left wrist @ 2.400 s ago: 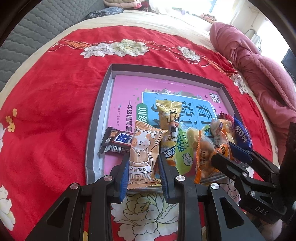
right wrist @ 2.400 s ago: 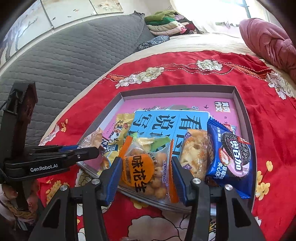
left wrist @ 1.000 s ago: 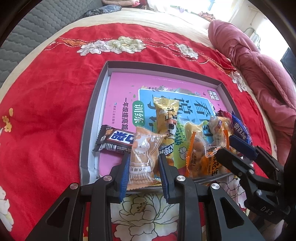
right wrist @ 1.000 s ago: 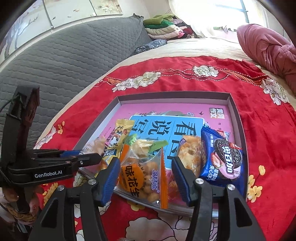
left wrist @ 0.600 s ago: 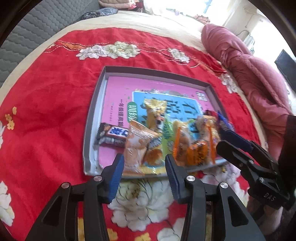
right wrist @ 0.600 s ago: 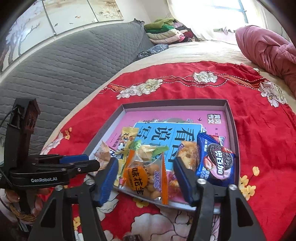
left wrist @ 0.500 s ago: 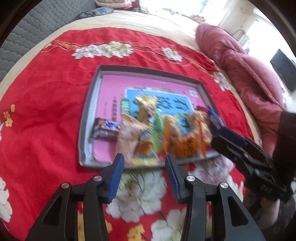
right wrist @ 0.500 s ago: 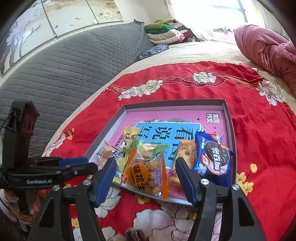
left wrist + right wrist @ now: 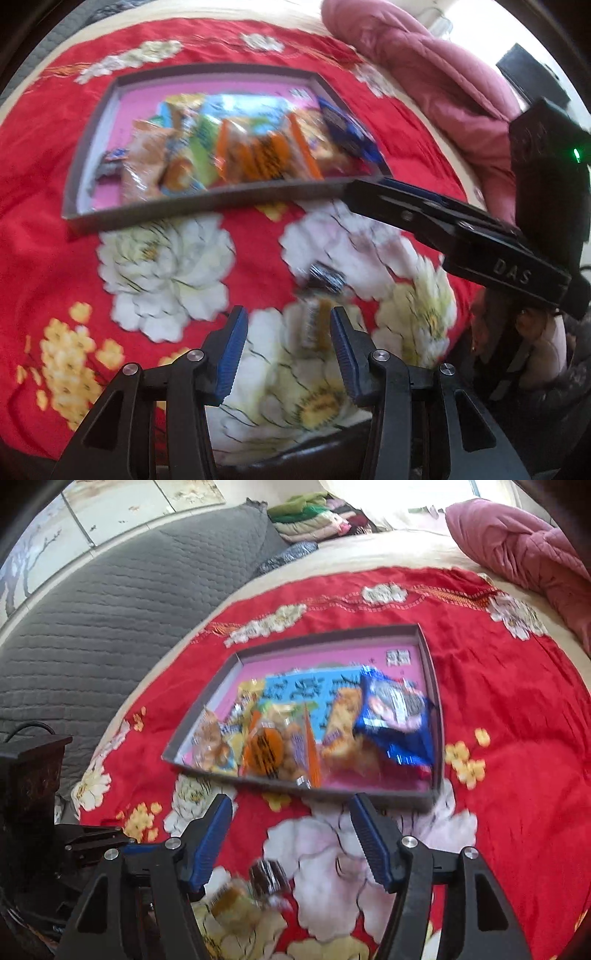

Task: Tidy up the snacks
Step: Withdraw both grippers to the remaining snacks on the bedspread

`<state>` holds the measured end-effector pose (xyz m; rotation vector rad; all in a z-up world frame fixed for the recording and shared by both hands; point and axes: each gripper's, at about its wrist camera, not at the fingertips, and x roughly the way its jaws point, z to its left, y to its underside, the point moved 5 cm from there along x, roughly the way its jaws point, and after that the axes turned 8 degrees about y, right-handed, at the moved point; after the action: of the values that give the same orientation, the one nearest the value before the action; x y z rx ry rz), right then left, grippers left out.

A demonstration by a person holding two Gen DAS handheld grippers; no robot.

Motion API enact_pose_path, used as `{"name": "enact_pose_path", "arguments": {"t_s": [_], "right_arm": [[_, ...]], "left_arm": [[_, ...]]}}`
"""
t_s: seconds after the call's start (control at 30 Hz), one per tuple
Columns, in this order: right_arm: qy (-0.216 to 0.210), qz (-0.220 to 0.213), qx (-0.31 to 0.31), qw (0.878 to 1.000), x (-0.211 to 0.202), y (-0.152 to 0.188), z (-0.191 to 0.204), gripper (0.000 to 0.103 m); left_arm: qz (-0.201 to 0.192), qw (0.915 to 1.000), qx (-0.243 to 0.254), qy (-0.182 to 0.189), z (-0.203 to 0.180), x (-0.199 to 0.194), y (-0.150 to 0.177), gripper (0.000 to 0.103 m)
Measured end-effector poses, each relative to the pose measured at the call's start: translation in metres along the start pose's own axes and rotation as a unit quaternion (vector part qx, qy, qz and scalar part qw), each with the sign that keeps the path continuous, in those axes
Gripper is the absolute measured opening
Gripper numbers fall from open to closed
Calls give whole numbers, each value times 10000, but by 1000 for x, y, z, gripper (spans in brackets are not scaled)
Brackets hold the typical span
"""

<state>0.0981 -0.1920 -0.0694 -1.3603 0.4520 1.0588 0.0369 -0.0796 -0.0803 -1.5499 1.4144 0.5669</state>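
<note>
A grey tray [image 9: 207, 201] [image 9: 325, 638] on the red flowered blanket holds a row of snack packets, among them a blue cookie packet [image 9: 395, 716] and an orange-labelled bag [image 9: 269, 753]. My left gripper [image 9: 289, 315] is open over the blanket, short of the tray. A small yellow-brown packet [image 9: 314, 325] lies on the blanket in the gap between its fingers, untouched. A small dark packet [image 9: 327, 275] lies just beyond it. My right gripper [image 9: 291, 800] is open and empty in front of the tray's near wall. The same two loose packets [image 9: 258, 890] lie below it. The picture is blurred.
A pink quilt [image 9: 424, 74] is bunched at the far right of the bed. A grey padded headboard [image 9: 110, 609] runs along the left, with folded clothes [image 9: 310, 520] behind it. The right gripper's body [image 9: 461, 229] crosses the left wrist view at the right.
Both grippers let go of the packets they held in the tray, spread their jaws and drew back toward the bed's near edge. Two loose packets on the blanket have come into view.
</note>
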Motion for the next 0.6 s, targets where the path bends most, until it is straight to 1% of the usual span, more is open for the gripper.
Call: {"name": "enact_pose_path", "arguments": {"t_s": [0.23, 0.4, 0.6], "right_arm": [[-3, 306, 124, 9995, -1, 19, -6, 66], [-47, 467, 56, 9989, 0, 28, -3, 66], [-111, 640, -80, 9979, 7, 33, 5, 66]], "left_arm": [[214, 9995, 146, 173, -17, 14, 8, 48], [340, 9992, 108, 195, -18, 27, 12, 48], [342, 9992, -37, 190, -14, 40, 10, 47]]}}
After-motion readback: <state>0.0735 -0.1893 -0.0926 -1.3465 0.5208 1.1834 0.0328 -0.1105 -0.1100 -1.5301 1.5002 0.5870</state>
